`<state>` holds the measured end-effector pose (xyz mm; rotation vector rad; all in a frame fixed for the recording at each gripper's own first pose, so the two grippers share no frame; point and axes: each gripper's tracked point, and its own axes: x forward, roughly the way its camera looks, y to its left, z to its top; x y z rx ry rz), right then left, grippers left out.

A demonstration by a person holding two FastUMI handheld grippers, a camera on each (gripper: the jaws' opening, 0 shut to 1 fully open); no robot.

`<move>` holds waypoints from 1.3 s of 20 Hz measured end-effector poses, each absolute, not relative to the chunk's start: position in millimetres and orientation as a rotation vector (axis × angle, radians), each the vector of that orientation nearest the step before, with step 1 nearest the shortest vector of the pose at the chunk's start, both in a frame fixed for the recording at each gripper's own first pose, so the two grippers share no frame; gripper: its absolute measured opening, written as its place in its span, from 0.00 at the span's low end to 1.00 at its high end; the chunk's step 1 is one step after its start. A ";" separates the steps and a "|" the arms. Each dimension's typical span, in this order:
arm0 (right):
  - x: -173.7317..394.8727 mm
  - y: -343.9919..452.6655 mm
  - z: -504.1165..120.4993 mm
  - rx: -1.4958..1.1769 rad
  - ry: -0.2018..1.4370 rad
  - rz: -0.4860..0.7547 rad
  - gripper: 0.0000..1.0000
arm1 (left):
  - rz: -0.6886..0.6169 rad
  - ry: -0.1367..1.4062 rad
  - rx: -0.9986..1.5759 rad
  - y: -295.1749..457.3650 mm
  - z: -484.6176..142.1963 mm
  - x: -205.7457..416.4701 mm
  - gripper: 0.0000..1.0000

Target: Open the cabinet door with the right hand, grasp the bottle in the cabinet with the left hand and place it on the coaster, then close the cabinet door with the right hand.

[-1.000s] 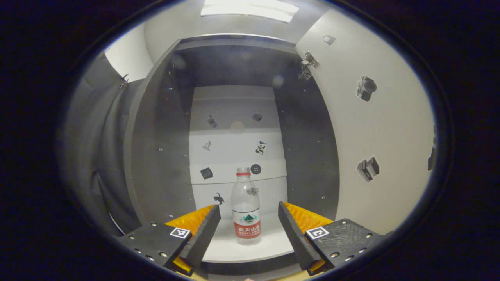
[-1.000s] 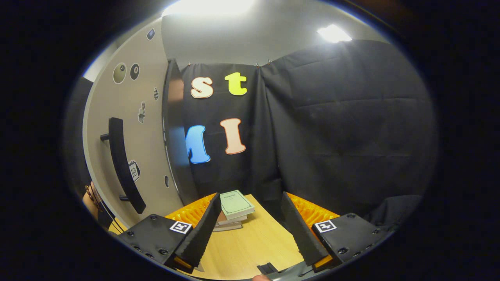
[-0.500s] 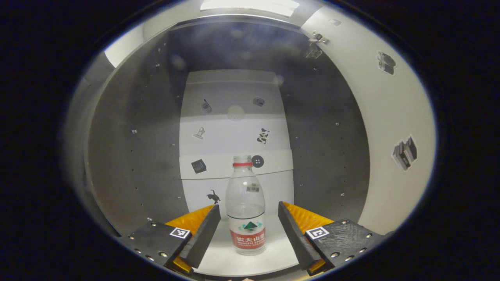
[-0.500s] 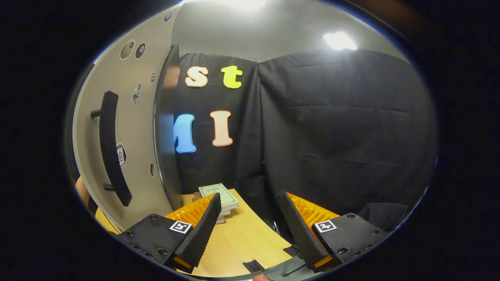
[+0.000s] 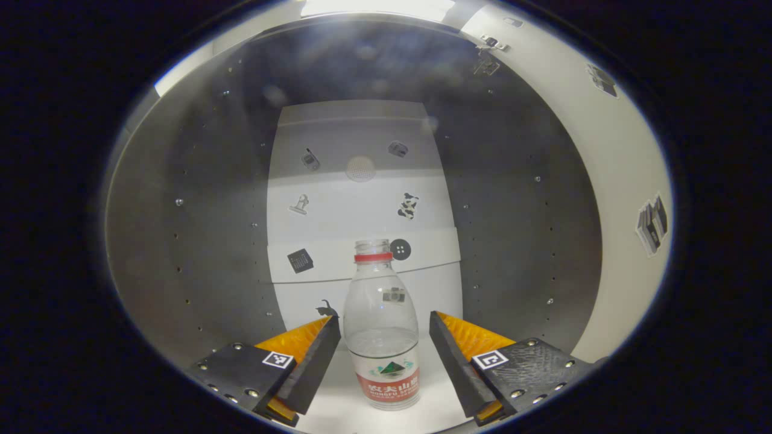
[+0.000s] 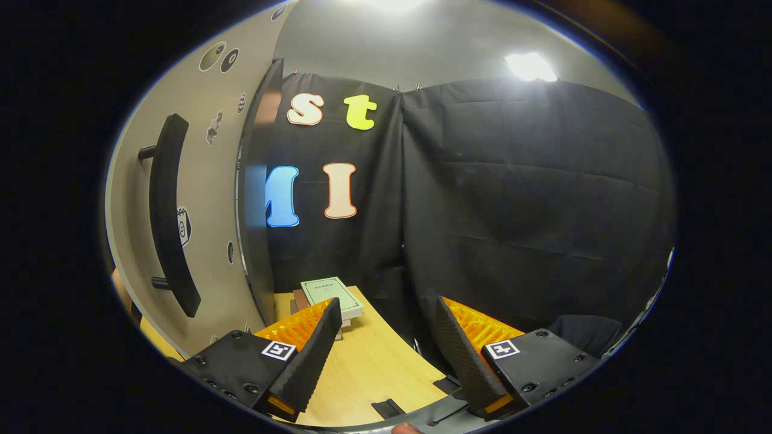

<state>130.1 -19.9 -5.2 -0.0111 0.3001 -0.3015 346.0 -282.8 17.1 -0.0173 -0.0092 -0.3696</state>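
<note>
Between my left claw's point(image 5: 385, 355) open fingers stands the bottle point(image 5: 382, 337), ungripped; closing off-centre could tip it. Right claw point(image 6: 386, 355) open, idle.

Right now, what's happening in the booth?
The cabinet door is already open. The left gripper is inside the cabinet, fingers open on either side of the bottle, not yet closed on it. The right gripper is open and empty over the wooden table, beside the door.

The stickers point(image 5: 408, 205) on the cabinet's back wall look too small to identify.
</note>
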 end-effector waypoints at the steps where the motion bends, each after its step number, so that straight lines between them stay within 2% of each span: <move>1: 129.3 -21.1 -6.3 -0.011 0.300 -0.309 0.98 | -0.370 -0.005 -0.017 -282.9 15.5 346.2 0.89; 2: 129.1 -22.9 -7.0 -0.007 0.299 -0.312 0.98 | -0.372 -0.001 -0.019 -284.6 14.9 346.3 0.89; 5: 128.6 -24.9 -9.6 0.013 0.299 -0.315 0.98 | -0.384 0.005 -0.022 -286.1 15.5 345.3 0.75; 6: 128.5 -25.4 -9.4 0.017 0.296 -0.314 0.98 | -0.384 0.007 -0.019 -285.4 14.5 343.9 0.77; 11: 128.7 -27.1 -10.8 0.014 0.292 -0.297 0.98 | -0.378 -0.001 -0.046 -276.7 25.9 329.6 0.72; 17: 134.5 -31.0 -9.8 0.029 0.280 -0.251 0.98 | -0.352 -0.027 -0.096 -244.1 48.2 296.3 0.77; 18: 137.4 -31.1 -8.7 0.035 0.276 -0.239 0.93 | -0.345 -0.028 -0.105 -237.4 50.1 291.1 0.77; 21: 143.0 -31.1 -6.9 0.040 0.264 -0.203 0.93 | -0.301 -0.042 -0.105 -210.2 57.4 273.5 0.72; 22: 145.5 -30.7 -6.8 0.038 0.263 -0.187 0.98 | -0.289 -0.047 -0.102 -201.6 58.8 266.1 0.72; 24: 150.1 -30.3 -7.3 0.030 0.263 -0.156 0.98 | -0.260 -0.047 -0.099 -182.9 60.3 253.1 0.72; 25: 152.7 -29.2 -7.5 0.026 0.263 -0.139 0.93 | -0.246 -0.044 -0.097 -172.5 60.7 245.6 0.72; 26: 155.8 -27.6 -8.0 0.024 0.263 -0.122 0.93 | -0.232 -0.044 -0.093 -163.5 61.2 237.0 0.72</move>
